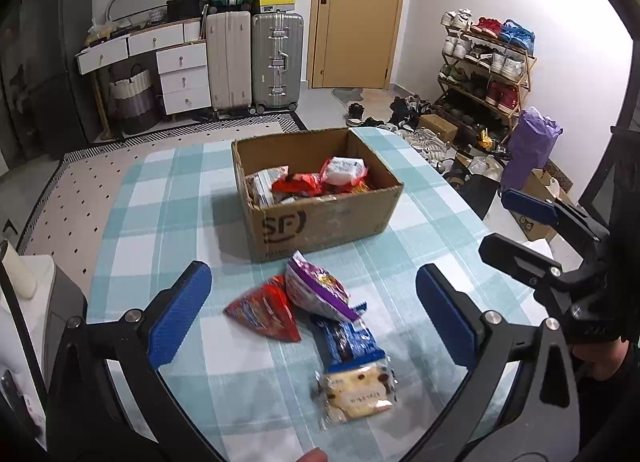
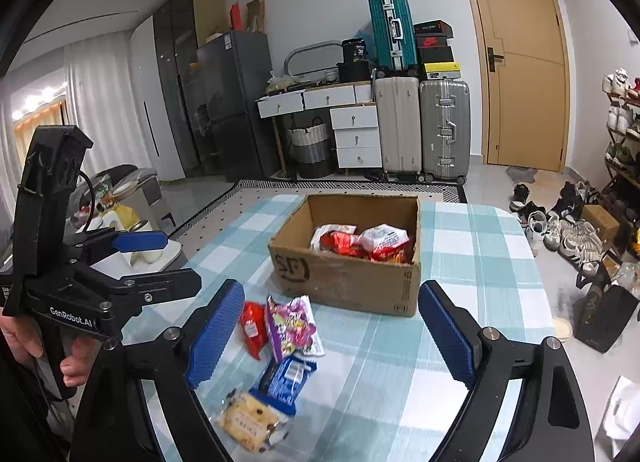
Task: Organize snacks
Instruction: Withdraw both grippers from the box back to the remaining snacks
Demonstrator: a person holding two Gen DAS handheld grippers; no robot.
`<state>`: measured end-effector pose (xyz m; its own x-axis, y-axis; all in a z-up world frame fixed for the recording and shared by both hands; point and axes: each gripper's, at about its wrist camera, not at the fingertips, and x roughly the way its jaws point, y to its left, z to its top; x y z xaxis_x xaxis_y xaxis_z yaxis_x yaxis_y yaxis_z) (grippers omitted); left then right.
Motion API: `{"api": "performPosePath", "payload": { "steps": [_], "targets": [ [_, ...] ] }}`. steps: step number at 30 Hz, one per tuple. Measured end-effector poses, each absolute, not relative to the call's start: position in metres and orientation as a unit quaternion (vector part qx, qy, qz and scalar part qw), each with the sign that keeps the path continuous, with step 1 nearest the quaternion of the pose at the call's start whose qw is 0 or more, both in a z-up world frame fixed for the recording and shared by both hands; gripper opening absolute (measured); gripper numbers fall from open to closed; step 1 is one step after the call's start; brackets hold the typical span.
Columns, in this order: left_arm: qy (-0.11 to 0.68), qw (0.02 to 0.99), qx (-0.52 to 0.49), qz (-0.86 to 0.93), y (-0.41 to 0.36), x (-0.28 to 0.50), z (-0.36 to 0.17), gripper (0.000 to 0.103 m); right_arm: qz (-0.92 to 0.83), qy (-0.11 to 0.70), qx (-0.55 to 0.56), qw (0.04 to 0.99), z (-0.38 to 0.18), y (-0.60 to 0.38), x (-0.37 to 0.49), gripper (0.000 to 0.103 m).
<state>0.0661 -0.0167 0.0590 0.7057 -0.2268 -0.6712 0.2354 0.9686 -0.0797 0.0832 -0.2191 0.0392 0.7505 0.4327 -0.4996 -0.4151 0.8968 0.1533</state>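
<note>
Counter (image 1: 168, 197): it has a blue and white checked cloth on it.
Box (image 1: 320, 217): a brown open box sits on the counter, at 12 o'clock from the loose snacks. Red and white packs lie inside it.
Loose snacks: four packs lie in a bunch on the cloth, just in front of the box.
Red pack (image 1: 266, 312): at 9 o'clock in the bunch, touching the purple pack.
Purple pack (image 1: 318, 290): nearest the box. Its edge lies over the blue pack.
Blue pack (image 1: 348, 336): at 6 o'clock from the purple one.
Cookie pack (image 1: 358, 394): clear wrap, farthest from the box, touching the blue pack.
Left gripper (image 1: 314, 320): fingers wide open and holding nothing. The loose snacks lie on the cloth between them.
Right gripper (image 2: 332, 336): fingers open and holding nothing. It hangs at 3 o'clock from the left one.
Hand (image 2: 24, 342): a person's hand holds the left gripper's handle.
</note>
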Motion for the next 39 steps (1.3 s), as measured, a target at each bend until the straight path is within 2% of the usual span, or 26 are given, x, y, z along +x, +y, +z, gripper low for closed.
{"api": "performPosePath", "payload": {
  "steps": [11, 22, 39],
  "targets": [
    [0.373, 0.921, -0.015, -0.114, -0.014, 0.041, 0.031, 0.102, 0.225, 0.282, 0.014, 0.932, 0.025, -0.218, 0.045, 0.092],
    [0.418, 0.900, -0.052, -0.112, -0.001, 0.021, -0.025, 0.102, 0.217, 0.295, 0.016, 0.930, 0.010, -0.225, 0.019, 0.093],
    [0.479, 0.869, -0.019, -0.122, -0.038, 0.031, -0.097, 0.102, 0.195, 0.335, 0.046, 0.921, -0.033, -0.237, 0.018, 0.098]
  ]
}}
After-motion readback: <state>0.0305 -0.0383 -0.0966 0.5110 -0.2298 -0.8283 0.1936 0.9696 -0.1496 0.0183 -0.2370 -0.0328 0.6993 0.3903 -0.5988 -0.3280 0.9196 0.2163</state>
